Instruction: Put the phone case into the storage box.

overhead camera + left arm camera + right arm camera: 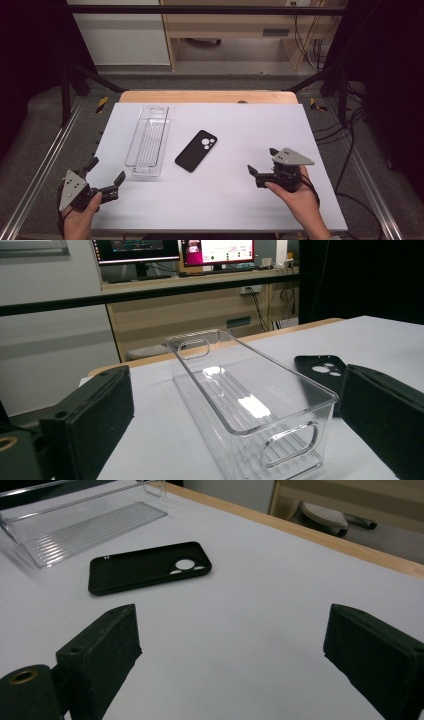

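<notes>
Beside phone case [197, 150], clear bin [147, 141] holds nothing.

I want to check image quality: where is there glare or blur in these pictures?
Left gripper view: bright glare spots on the clear bin; the monitors behind are soft. Right gripper view: the phone case is sharp, the bin's near corner blurred. High view: even light, dark surroundings.

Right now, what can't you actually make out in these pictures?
- Underside of the black phone case: it lies flat on the table.
- Far end of the clear bin, right gripper view: cut by the top edge.
- Monitor text, left gripper view: too small, cut off.
</notes>
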Available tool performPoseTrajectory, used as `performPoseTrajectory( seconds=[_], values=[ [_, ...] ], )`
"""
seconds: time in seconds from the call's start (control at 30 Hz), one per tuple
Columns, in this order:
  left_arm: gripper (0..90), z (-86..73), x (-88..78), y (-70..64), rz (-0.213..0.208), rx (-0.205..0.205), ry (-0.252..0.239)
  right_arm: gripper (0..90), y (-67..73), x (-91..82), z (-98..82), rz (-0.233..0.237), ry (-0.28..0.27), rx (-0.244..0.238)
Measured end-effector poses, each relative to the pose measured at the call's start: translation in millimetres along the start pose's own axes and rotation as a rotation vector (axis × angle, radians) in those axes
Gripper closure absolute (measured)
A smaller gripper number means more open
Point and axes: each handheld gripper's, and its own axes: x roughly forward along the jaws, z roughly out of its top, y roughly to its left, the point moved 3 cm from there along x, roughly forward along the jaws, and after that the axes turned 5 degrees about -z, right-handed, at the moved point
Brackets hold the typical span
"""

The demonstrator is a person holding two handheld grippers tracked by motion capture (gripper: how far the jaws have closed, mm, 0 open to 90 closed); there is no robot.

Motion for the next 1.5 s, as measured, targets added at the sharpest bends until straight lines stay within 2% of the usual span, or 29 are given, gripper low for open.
performPoseTrajectory(
  seconds=[0.2, 0.53, 0.8, 1.17, 1.5],
  values=[
    [0.9, -0.1, 0.0, 0.2, 0.0, -0.001, 0.0, 8.3, 12.6, 11.8, 7.9, 0.035, 0.035, -0.032],
    [0.9, 0.5, -0.2, 0.0, -0.001, -0.003, -0.004, 8.9, 30.0, 25.7, 21.1, 0.079, 0.064, -0.081],
    [0.9, 0.6, -0.5, 0.3, -0.001, -0.004, -0.006, 11.0, 41.3, 36.1, 27.4, 0.116, 0.09, -0.099],
    [0.9, 0.6, -0.9, 0.8, 0.0, -0.005, -0.007, 10.3, 55.5, 47.3, 33.9, 0.138, 0.109, -0.134],
    [0.9, 1.1, -1.2, 0.6, 0.001, -0.006, -0.01, 10.5, 64.9, 58.0, 41.3, 0.16, 0.128, -0.145]
  ],
)
